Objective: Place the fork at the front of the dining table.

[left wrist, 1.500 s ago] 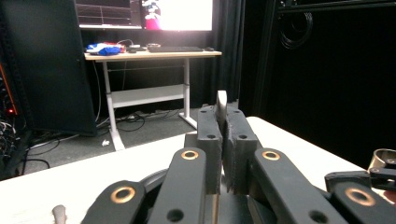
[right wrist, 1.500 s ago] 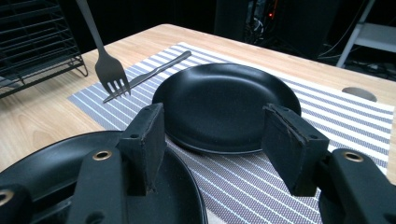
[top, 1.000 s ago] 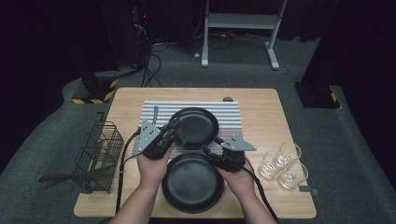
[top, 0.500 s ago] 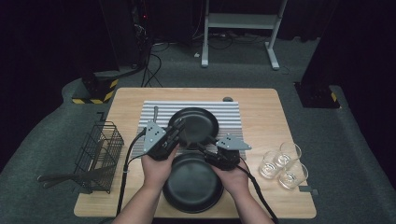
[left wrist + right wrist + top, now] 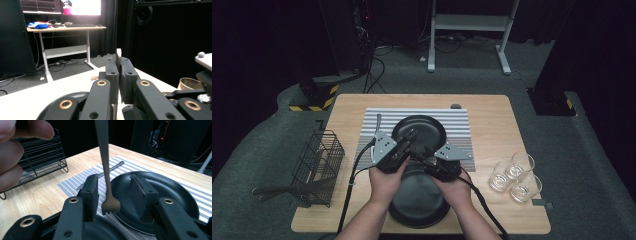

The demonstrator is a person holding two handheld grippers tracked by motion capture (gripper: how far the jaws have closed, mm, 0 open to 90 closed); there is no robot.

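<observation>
While the left gripper [image 5: 119,75] is clamped on the fork [image 5: 106,172] handle, the right gripper [image 5: 113,195] has just been closing round the tine end, pads not touching yet. Risk: a late or off-centre pinch lets the fork swing and drop onto the near plate [image 5: 419,200]. Beyond: far plate [image 5: 419,131], mat [image 5: 462,125], spare utensil [image 5: 110,170], rack [image 5: 319,165].

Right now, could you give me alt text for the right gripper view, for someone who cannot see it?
A fork hangs tines-down between the right gripper's two black jaws, which have just been closing and do not yet touch it. Behind lie a black plate on a striped mat, a second utensil and a wire basket on the wooden table.
</observation>
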